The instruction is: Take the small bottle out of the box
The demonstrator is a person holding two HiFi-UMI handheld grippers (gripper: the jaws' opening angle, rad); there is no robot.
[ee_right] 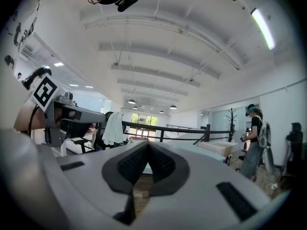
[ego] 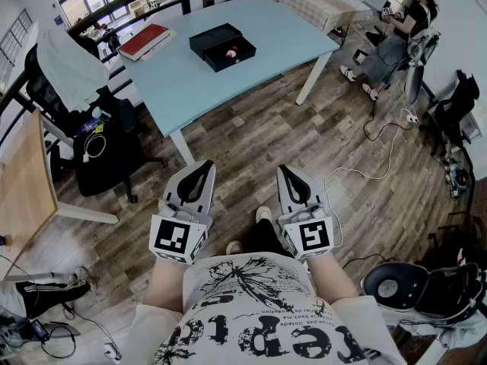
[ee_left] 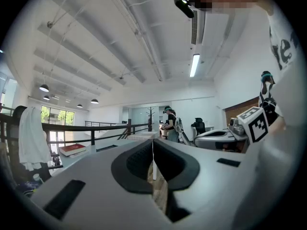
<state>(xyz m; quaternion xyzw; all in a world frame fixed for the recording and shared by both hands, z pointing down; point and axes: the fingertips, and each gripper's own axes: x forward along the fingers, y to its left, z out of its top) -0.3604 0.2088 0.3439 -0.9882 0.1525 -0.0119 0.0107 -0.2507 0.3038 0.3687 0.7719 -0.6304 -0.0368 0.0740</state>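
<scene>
head view: left gripper [ego: 204, 167] and right gripper [ego: 286, 171] fingers closed, empty; box [ego: 205, 42] contents unclear.

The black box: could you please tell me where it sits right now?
In the head view, the black box lies near the middle of the blue table, at upper centre, right of the red book.
</scene>
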